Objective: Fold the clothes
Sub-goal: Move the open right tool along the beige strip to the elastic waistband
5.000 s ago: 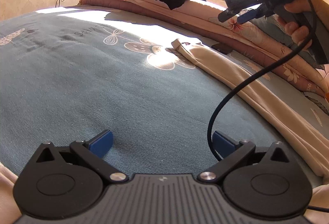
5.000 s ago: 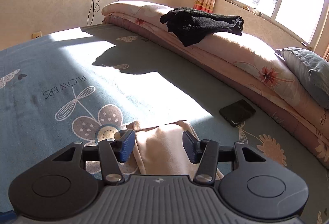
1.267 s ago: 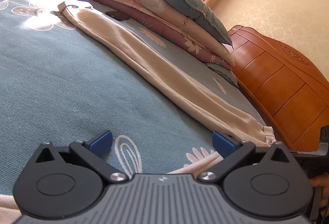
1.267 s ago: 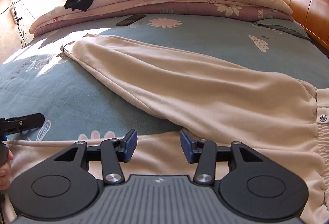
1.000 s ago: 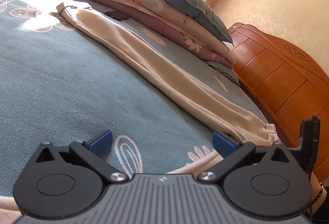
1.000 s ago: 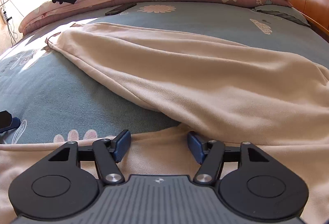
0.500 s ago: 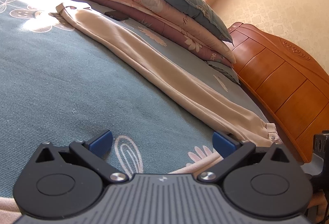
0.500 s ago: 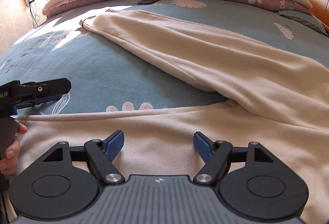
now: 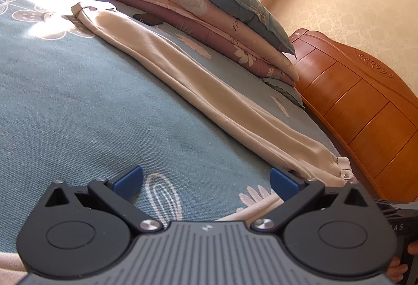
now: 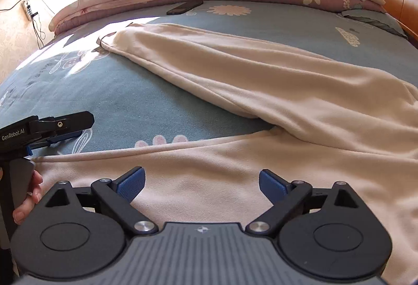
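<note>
Cream trousers (image 10: 261, 81) lie spread on the bed (image 10: 130, 102) — legs apart, no fold made yet. Right gripper (image 10: 201, 184) opening above the near leg, gripping nothing; left gripper (image 9: 206, 179) wide apart, empty.

Bare blue sheet (image 9: 78, 107) lies open ahead of me, hemmed by stacked quilts (image 9: 209, 13), a phone (image 9: 148, 19) and the headboard (image 9: 365, 107).

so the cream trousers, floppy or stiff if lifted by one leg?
Probably floppy: the cream trousers lie in soft folds and wrinkles on the bedsheet. Likely they would drape and trail. The knit looks matte, so probably not slippery.
</note>
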